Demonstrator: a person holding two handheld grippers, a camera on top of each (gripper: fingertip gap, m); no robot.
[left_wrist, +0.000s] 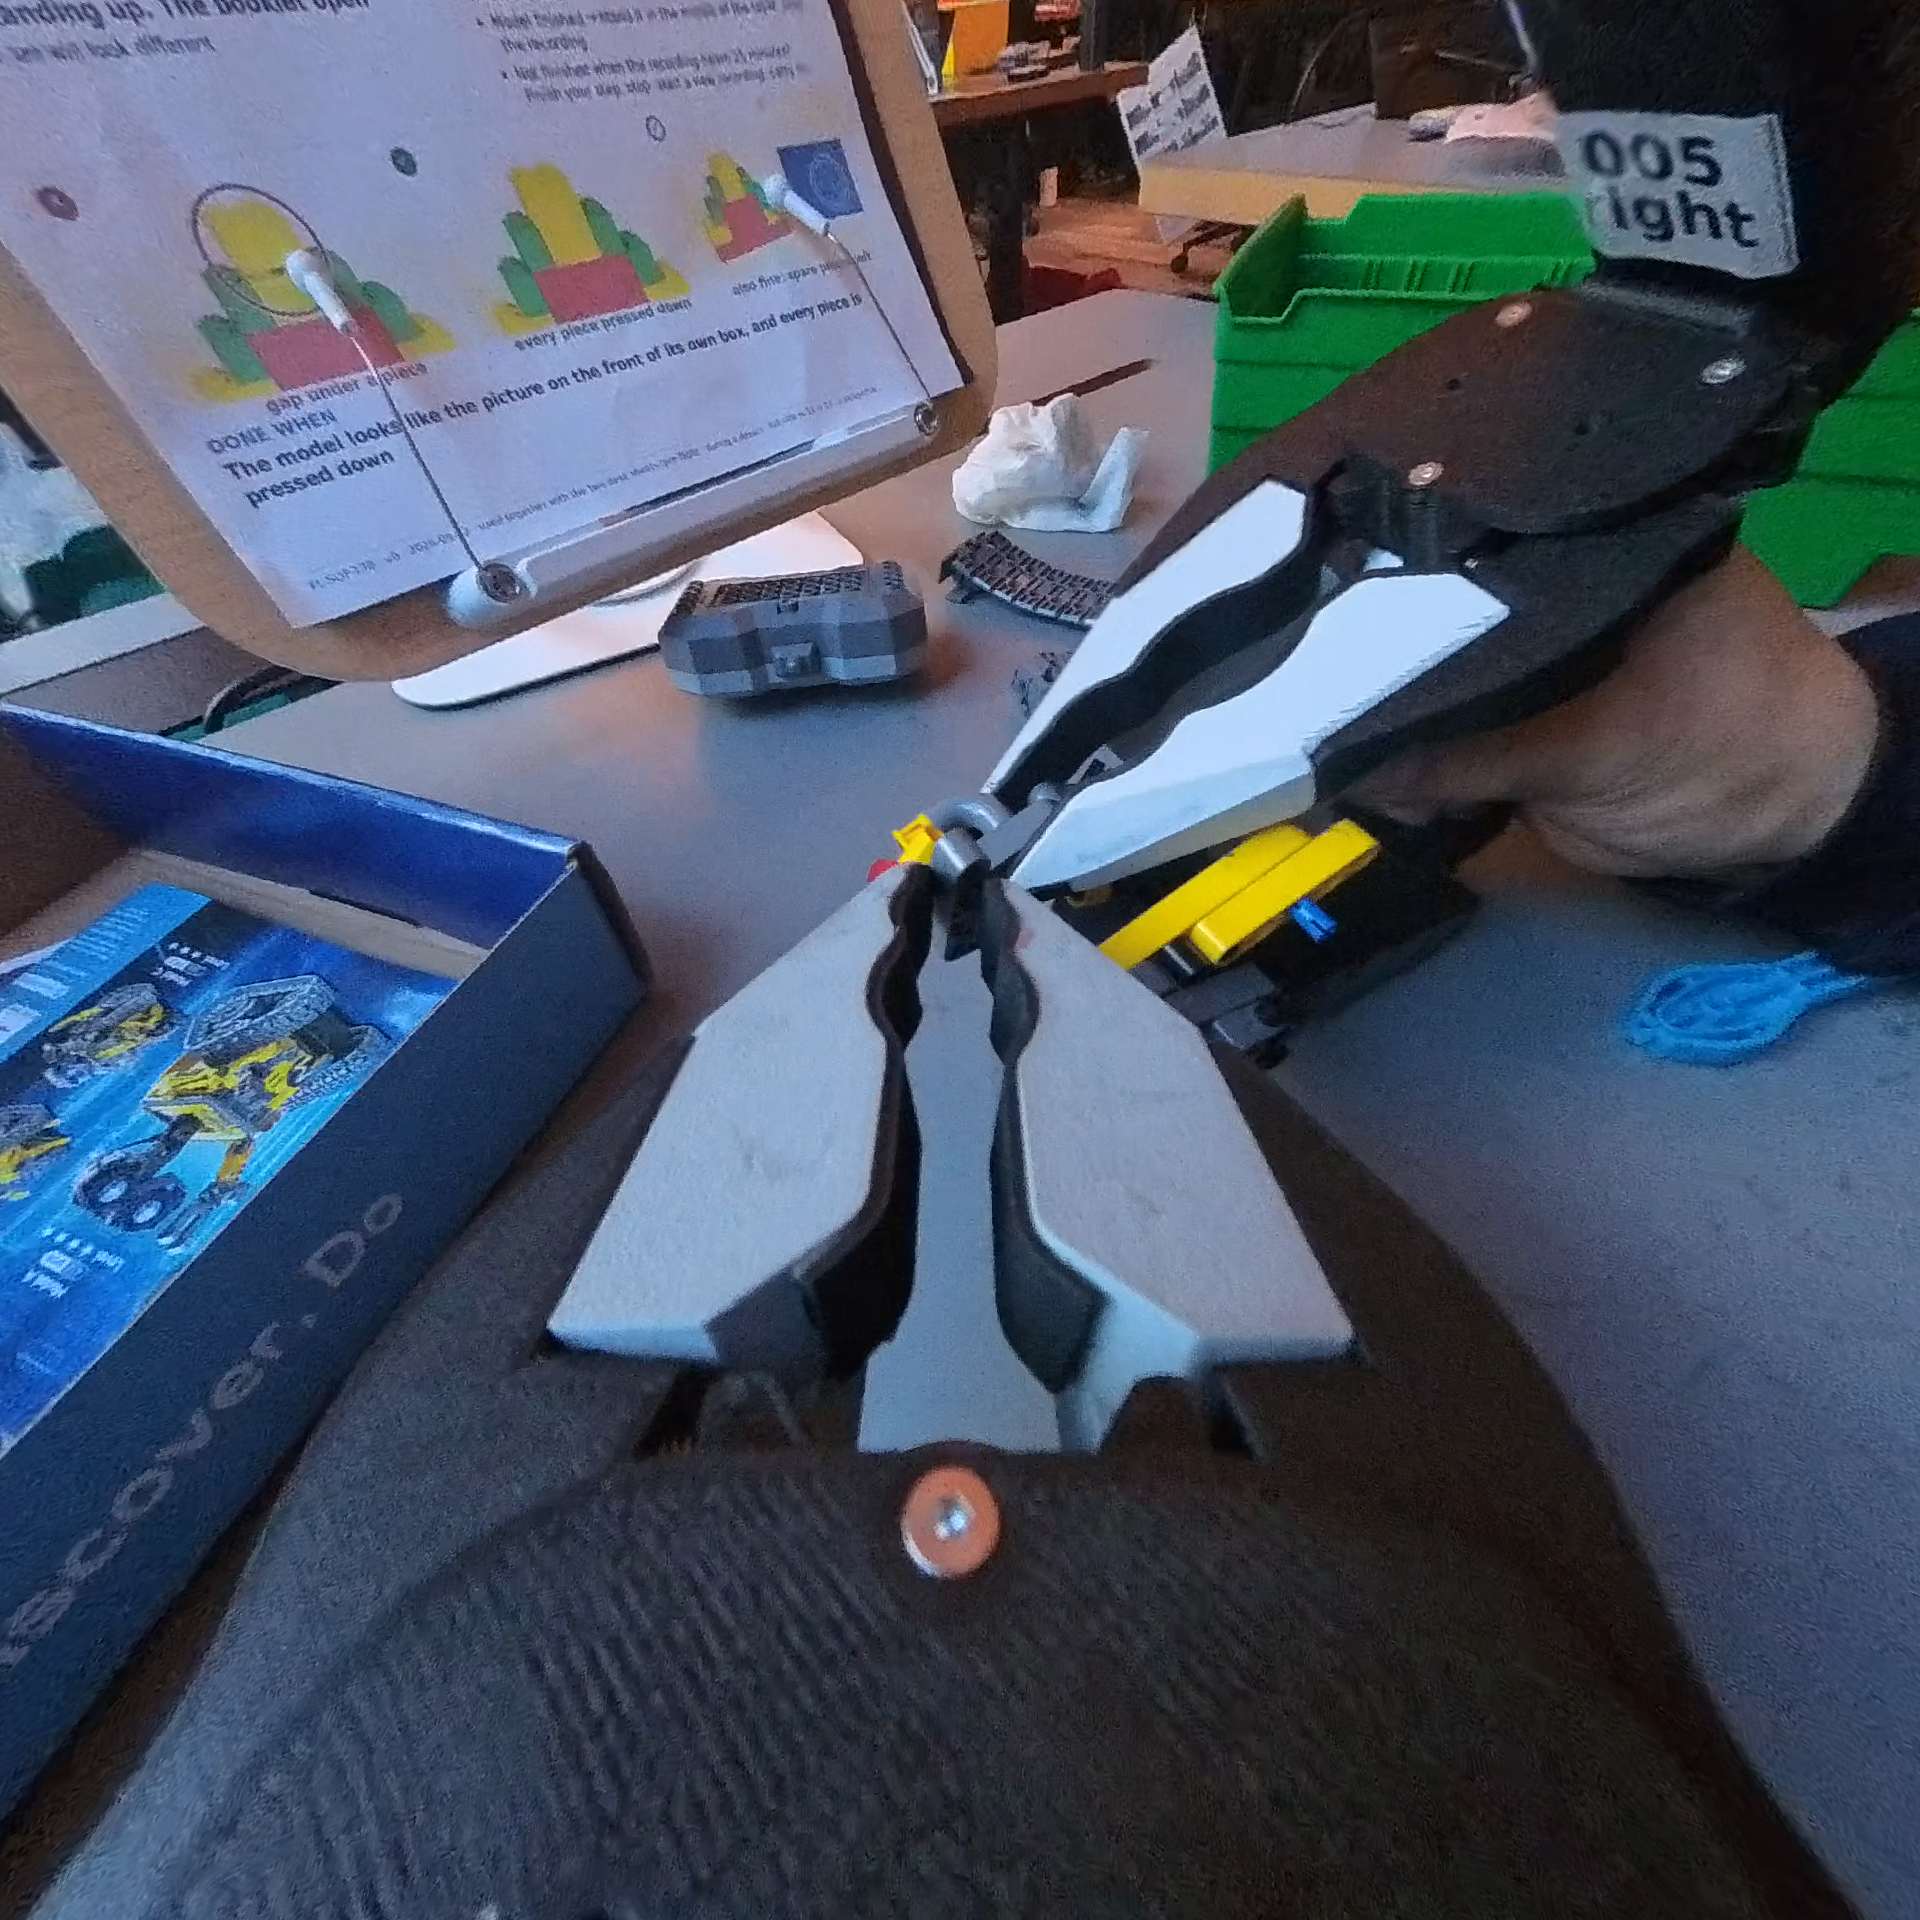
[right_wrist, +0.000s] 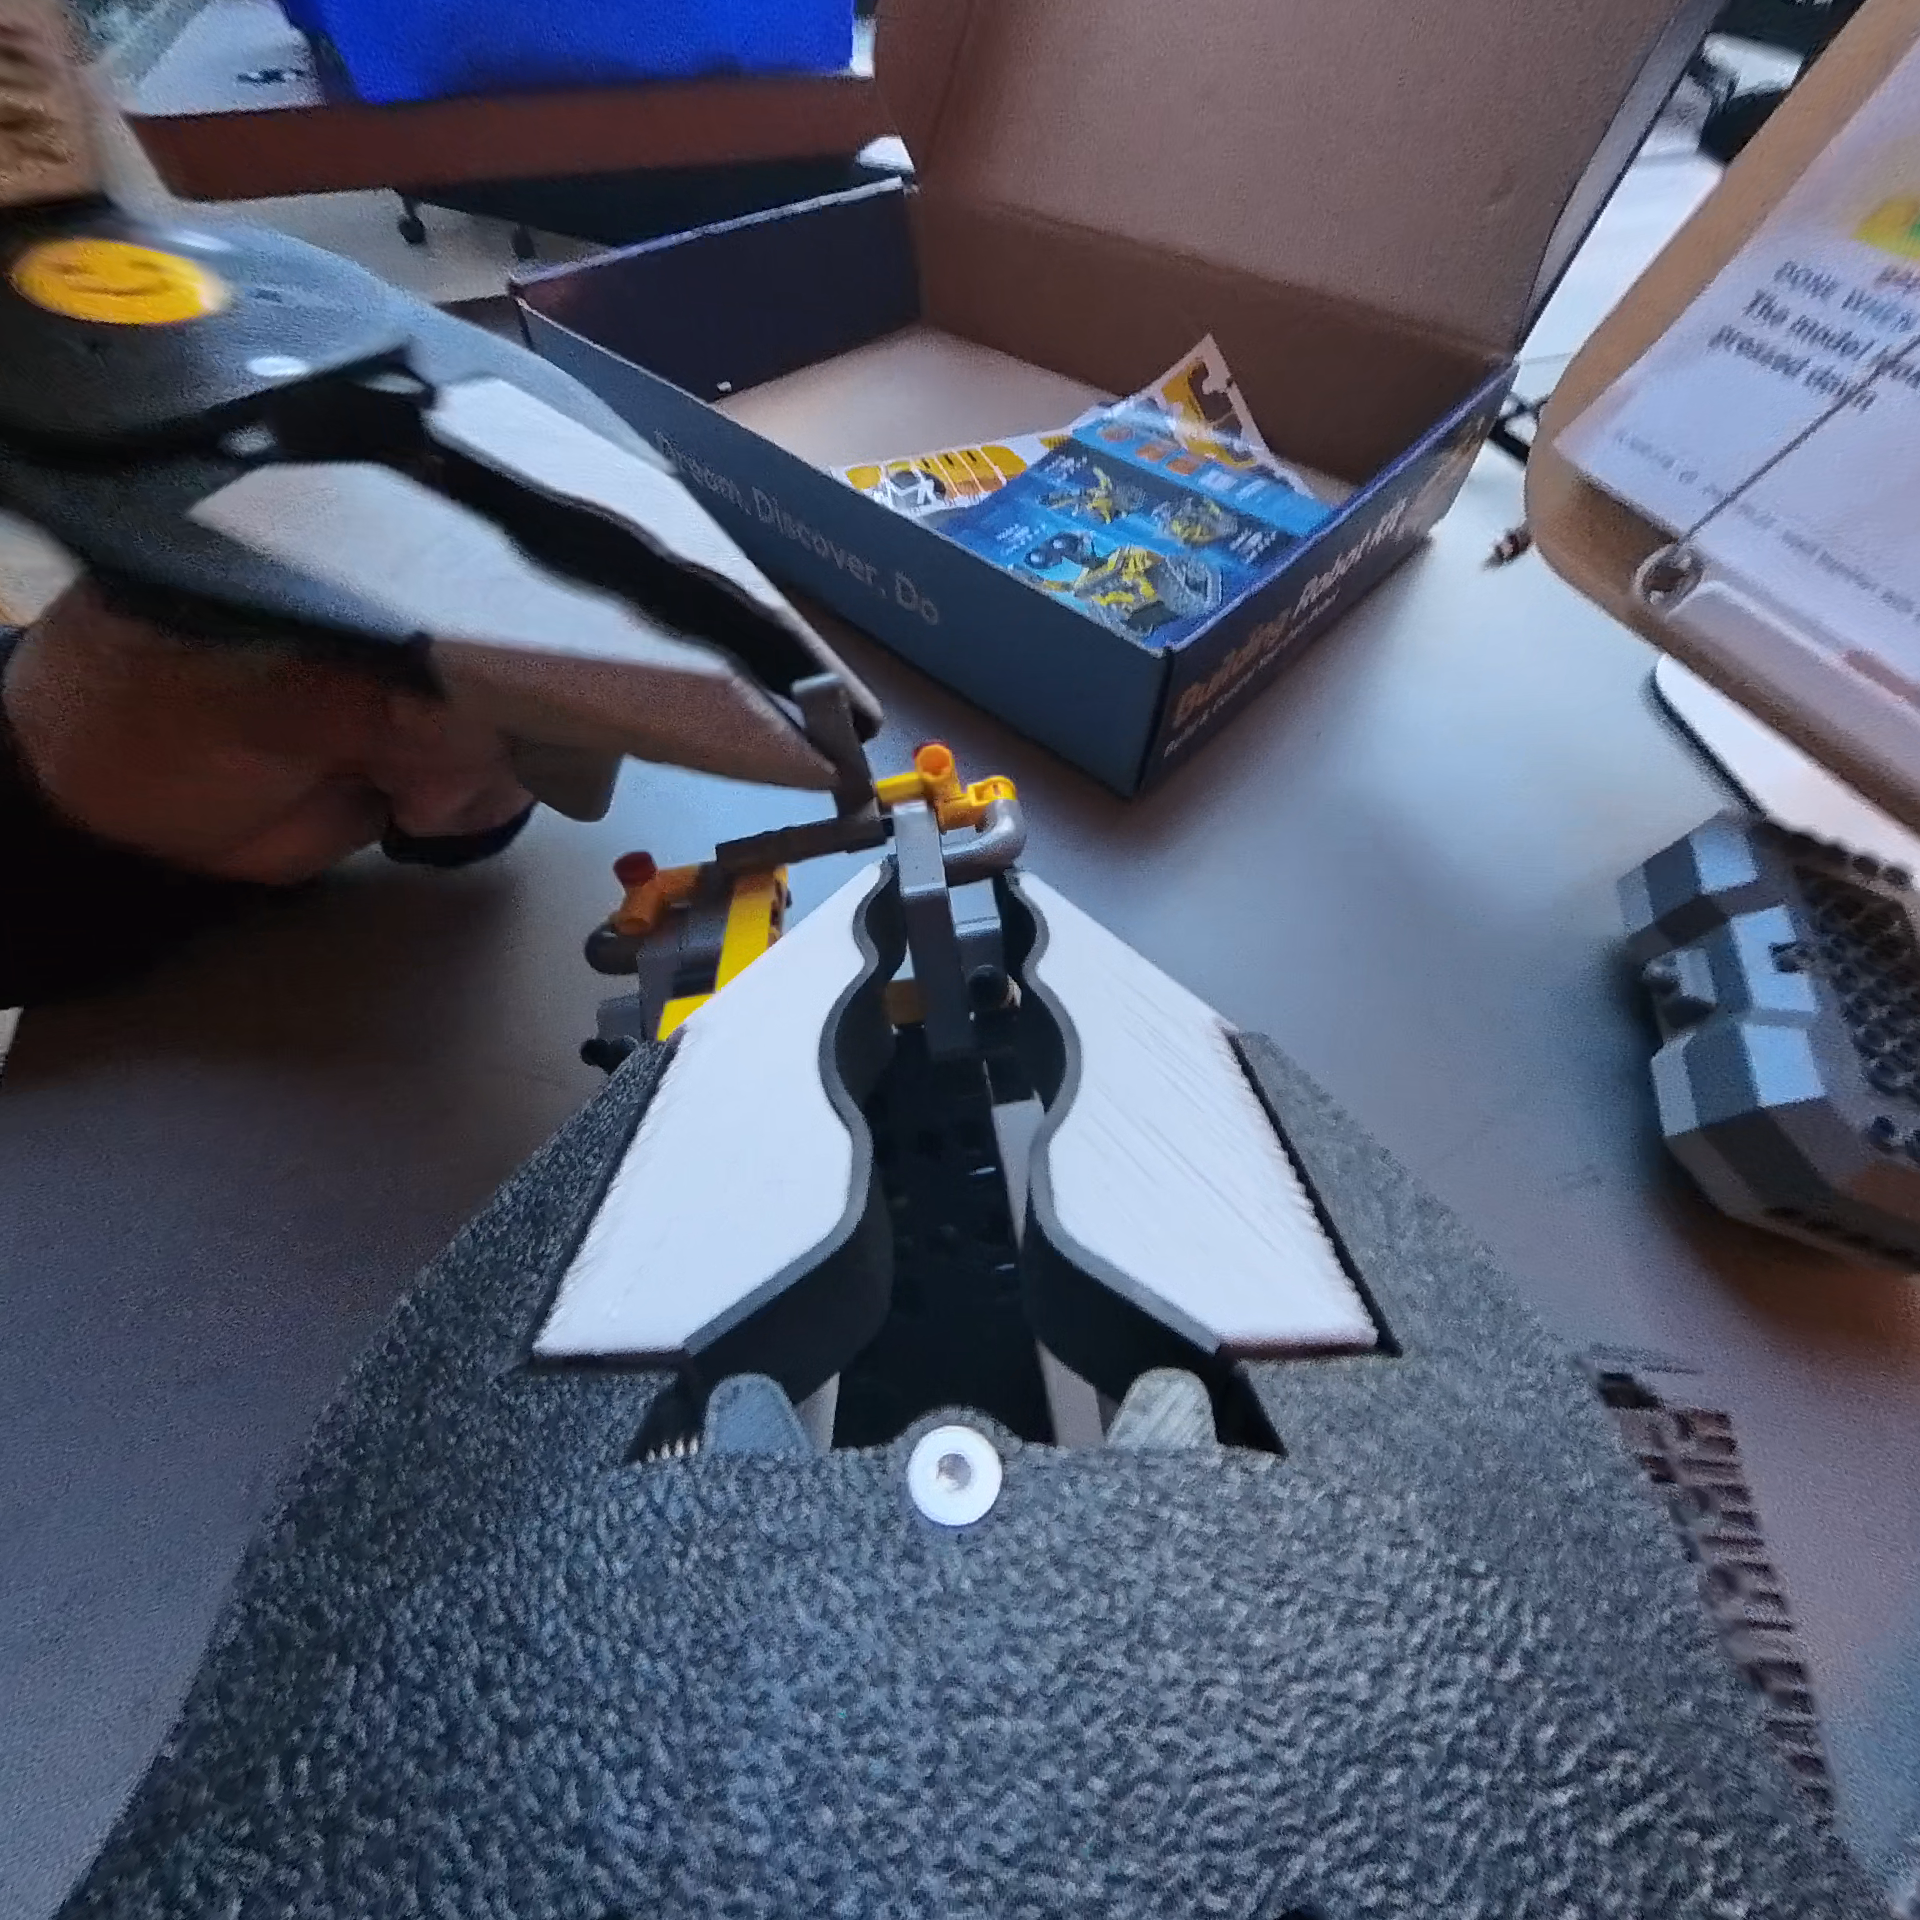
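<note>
Left gripper (left_wrist: 951, 894) pinching dark grey angled beam (right_wrist: 836, 774); right gripper (right_wrist: 940, 883) clamped on yellow-and-black brick model (right_wrist: 727, 914), low over grey surface (left_wrist: 1558, 1195). Best pressed squarely, model braced.

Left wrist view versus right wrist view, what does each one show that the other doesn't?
Only the left wrist view shows the green bin, white crumpled wad, black track piece and blue tool. Only the right shows the open box's brown interior. Both show the brick model, blue box, grey block and instruction stand.
</note>
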